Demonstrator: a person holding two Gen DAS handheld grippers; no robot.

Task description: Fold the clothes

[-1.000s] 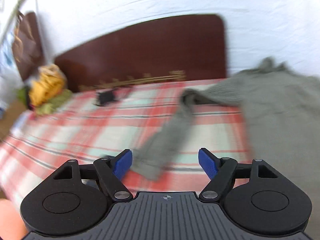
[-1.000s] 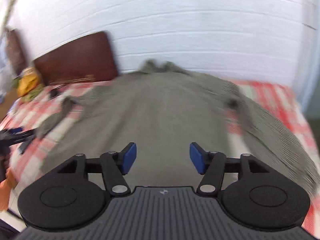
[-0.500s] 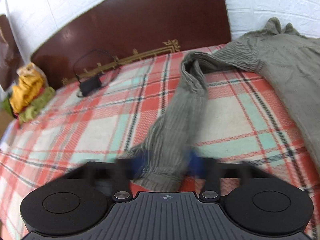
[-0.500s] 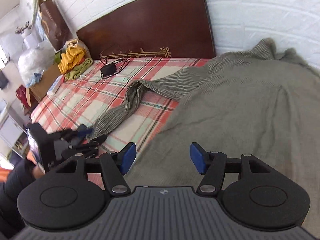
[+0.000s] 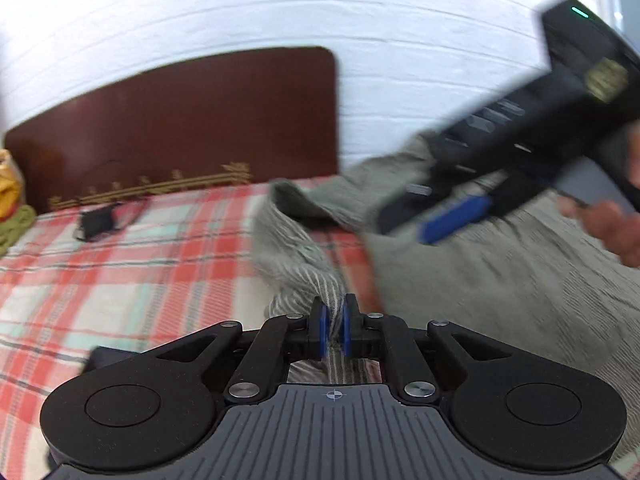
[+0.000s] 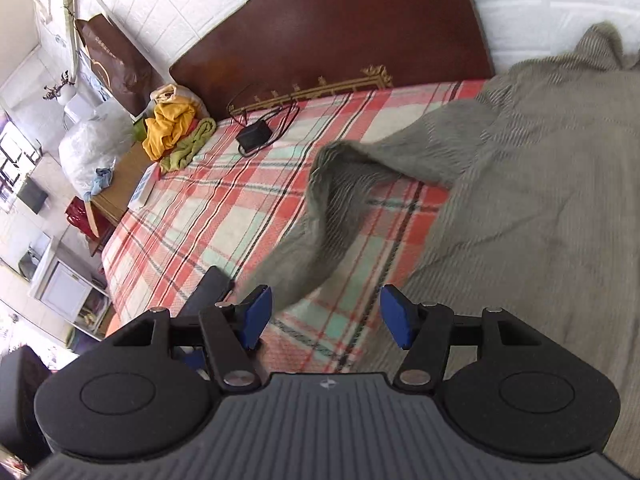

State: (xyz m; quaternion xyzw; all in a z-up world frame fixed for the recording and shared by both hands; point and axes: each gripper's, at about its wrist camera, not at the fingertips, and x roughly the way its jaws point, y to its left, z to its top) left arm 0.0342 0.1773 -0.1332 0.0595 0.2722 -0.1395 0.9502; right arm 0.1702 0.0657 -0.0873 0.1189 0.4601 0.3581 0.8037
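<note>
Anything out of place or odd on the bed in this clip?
A black charger with its looped cable lies on the plaid blanket near the headboard, in the folding area. The grey sweater lies askew, its sleeve doubled over and pinched in the left tool.

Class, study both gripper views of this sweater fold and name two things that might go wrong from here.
1. The left gripper pinches only the tip of the sleeve, so the knit may slip out as it is carried across.
2. The right gripper hangs open over the blanket beside the sweater's body, pinning nothing, so pulling the sleeve could drag or bunch the whole sweater.
</note>
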